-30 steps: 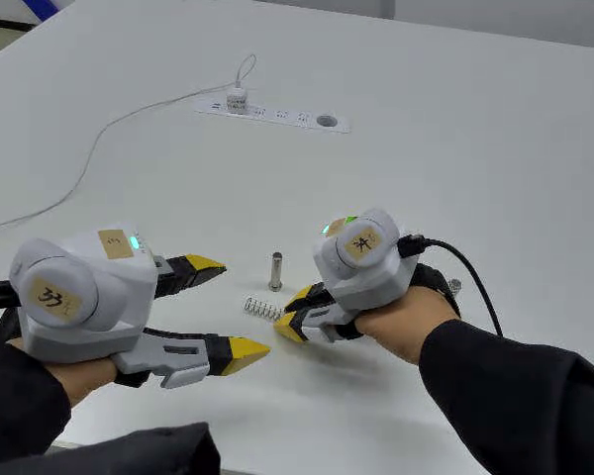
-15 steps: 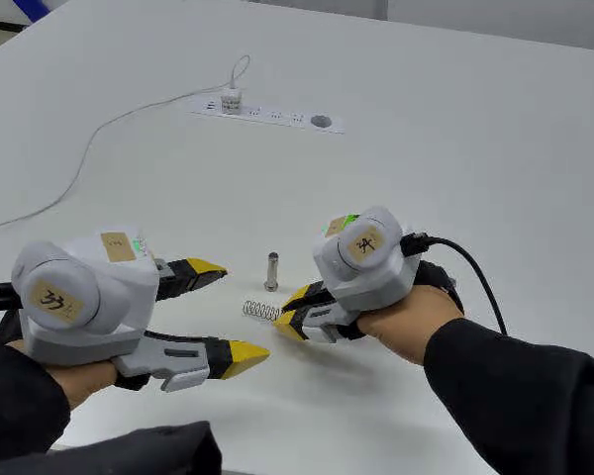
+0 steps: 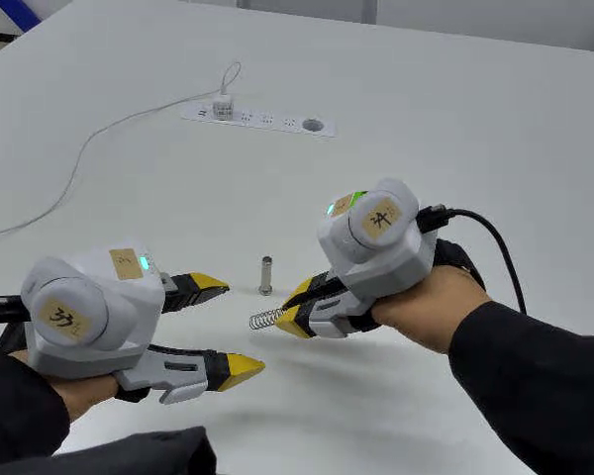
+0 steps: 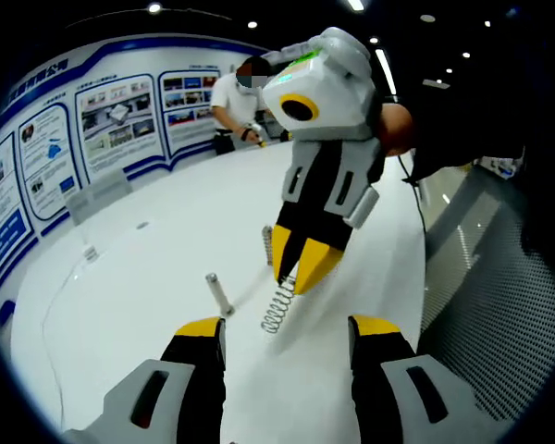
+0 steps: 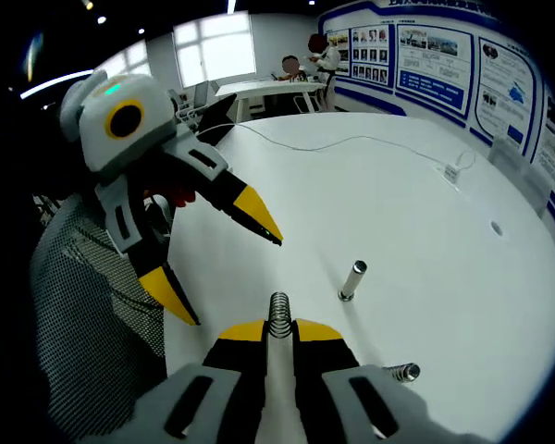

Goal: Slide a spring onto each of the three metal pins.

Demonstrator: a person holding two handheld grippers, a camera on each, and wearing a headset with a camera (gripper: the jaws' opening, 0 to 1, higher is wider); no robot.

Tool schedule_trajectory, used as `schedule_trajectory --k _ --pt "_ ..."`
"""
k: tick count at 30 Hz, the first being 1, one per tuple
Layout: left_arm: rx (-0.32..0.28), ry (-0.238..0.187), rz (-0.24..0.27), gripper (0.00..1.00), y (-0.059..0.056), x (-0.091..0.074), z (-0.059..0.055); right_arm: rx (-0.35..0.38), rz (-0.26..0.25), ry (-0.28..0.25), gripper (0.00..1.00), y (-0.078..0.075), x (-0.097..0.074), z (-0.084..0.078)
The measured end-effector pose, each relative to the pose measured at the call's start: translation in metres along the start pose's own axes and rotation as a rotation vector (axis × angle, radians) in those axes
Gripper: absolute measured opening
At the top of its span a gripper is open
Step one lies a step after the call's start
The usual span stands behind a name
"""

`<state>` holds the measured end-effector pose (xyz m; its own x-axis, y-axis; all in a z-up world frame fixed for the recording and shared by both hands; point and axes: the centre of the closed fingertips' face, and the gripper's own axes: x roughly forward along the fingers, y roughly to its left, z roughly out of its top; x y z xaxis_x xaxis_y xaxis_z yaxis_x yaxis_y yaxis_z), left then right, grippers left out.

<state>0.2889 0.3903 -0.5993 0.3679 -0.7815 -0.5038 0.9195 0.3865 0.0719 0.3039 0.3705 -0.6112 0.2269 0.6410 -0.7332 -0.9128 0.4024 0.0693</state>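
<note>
A small coil spring sticks out of the yellow tips of my right gripper, which is shut on it just above the white table. A bare metal pin stands upright a little beyond the spring. In the right gripper view, the spring points forward from my right gripper, and the pin stands to its right. A second pin with coils around it sits nearer. My left gripper is open on the left with nothing between its jaws, and it faces the spring.
A white power strip with a plug and a white cable lies at the far side of the table. A black cable trails from the right gripper. People stand at another table in the background.
The right gripper has lifted the spring off the table and shifted slightly, so the spring now hangs tilted from its tips. The left gripper stays open in about the same place.
</note>
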Motion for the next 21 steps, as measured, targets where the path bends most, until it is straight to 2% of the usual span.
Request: schedule_trajectory --k 6,13,21 --pt "0.038 0.012 -0.005 0.46 -0.002 0.000 -0.002 -0.014 0.039 0.019 0.11 0.013 -0.011 0.008" --pt "0.117 0.030 -0.029 0.32 -0.006 0.002 -0.006 -0.046 0.070 0.039 0.11 0.025 -0.016 0.016" --pt "0.138 0.022 -0.037 0.19 -0.006 0.001 -0.006 -0.054 0.085 0.036 0.11 0.033 -0.017 0.022"
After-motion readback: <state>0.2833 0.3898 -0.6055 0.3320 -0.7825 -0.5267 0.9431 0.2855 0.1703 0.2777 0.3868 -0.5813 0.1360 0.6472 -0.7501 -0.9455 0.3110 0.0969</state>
